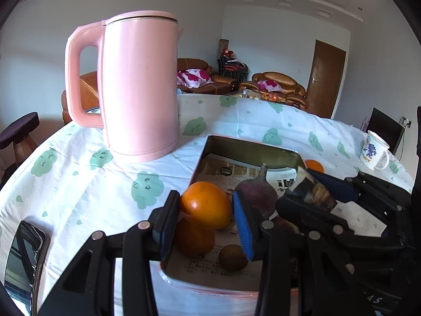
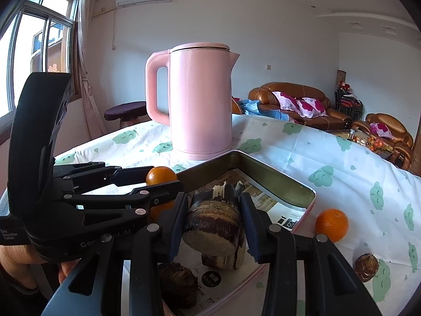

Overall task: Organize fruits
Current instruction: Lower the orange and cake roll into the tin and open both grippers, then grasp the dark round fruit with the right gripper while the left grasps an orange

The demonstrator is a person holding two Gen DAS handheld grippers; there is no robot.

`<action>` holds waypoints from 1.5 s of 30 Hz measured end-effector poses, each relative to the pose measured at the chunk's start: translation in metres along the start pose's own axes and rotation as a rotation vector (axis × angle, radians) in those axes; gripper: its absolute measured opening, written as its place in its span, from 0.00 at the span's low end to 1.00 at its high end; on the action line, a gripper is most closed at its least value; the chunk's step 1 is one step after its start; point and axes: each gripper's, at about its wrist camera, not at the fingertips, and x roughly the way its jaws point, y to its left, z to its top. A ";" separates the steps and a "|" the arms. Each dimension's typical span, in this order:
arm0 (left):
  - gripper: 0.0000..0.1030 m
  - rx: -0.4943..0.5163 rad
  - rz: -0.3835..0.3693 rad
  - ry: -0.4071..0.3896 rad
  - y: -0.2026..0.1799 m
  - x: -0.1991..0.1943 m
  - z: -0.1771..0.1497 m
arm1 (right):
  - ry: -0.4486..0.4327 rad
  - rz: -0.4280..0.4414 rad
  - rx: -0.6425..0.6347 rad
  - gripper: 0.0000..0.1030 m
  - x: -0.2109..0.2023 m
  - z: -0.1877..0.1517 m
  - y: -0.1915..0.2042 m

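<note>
A rectangular metal tray point(image 1: 236, 144) lined with newspaper sits on the table; it also shows in the right wrist view point(image 2: 265, 172). My left gripper point(image 1: 205, 218) is shut on an orange point(image 1: 205, 205), held just above the tray over a second orange point(image 1: 194, 237). A purple fig-like fruit point(image 1: 256, 192) and a small brown fruit point(image 1: 232, 258) lie in the tray. My right gripper point(image 2: 214, 223) is shut on a brown striped chunk point(image 2: 214, 221) above the tray. Another chunk point(image 2: 221, 262) and a dark scaly fruit point(image 2: 177, 280) lie below it.
A tall pink kettle point(image 1: 139, 87) stands behind the tray. An orange point(image 2: 331, 225) and a small brown fruit point(image 2: 366, 267) lie on the cloth right of the tray. A white mug point(image 1: 375, 154) stands far right. A phone point(image 1: 23, 260) lies at the left edge.
</note>
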 end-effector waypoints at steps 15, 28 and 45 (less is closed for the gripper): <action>0.82 -0.051 0.033 -0.049 0.012 -0.016 -0.001 | -0.007 0.023 0.057 0.64 -0.009 -0.001 -0.010; 0.92 0.043 -0.062 -0.105 -0.063 -0.031 0.014 | 0.093 -0.285 0.141 0.65 -0.068 -0.009 -0.123; 0.91 0.238 -0.071 -0.032 -0.158 0.010 0.027 | 0.350 -0.181 0.288 0.42 -0.013 -0.056 -0.174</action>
